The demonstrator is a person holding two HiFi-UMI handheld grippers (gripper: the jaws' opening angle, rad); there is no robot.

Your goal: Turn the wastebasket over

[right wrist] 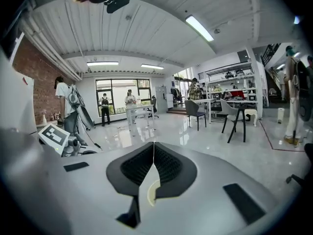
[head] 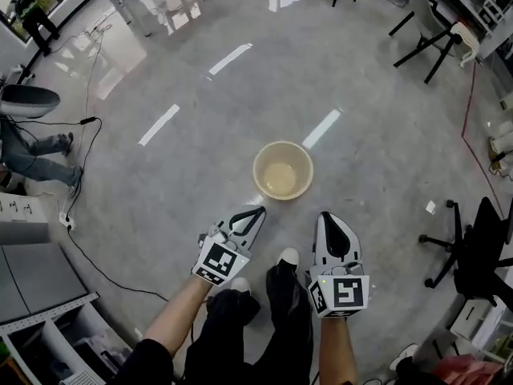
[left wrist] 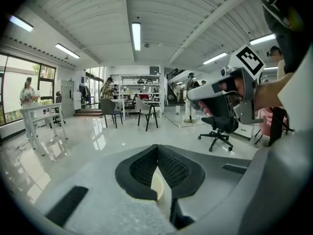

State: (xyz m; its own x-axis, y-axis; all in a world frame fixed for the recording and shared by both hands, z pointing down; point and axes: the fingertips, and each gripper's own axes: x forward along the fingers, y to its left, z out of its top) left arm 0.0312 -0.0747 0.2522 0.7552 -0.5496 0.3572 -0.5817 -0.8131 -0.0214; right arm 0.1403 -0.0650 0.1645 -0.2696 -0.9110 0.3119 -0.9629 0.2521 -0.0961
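A cream round wastebasket [head: 282, 170] stands upright on the glossy grey floor, mouth up and empty. Both grippers hover short of its near side, pointing toward it. My left gripper [head: 257, 211] is shut and holds nothing, just below and left of the rim. My right gripper [head: 325, 216] is also shut and empty, below and right of the rim. In the left gripper view the jaws [left wrist: 157, 150] meet, with a sliver of the wastebasket [left wrist: 157, 186] showing beneath them. In the right gripper view the shut jaws [right wrist: 154, 147] likewise sit over a cream sliver of the wastebasket [right wrist: 152, 191].
A black office chair [head: 474, 253] stands at the right and more chairs [head: 433, 30] at the back right. A black cable [head: 86, 147] runs over the floor at the left near shelving [head: 48, 327]. My white shoe [head: 287, 257] is just behind the grippers. A person [head: 34, 16] stands far left.
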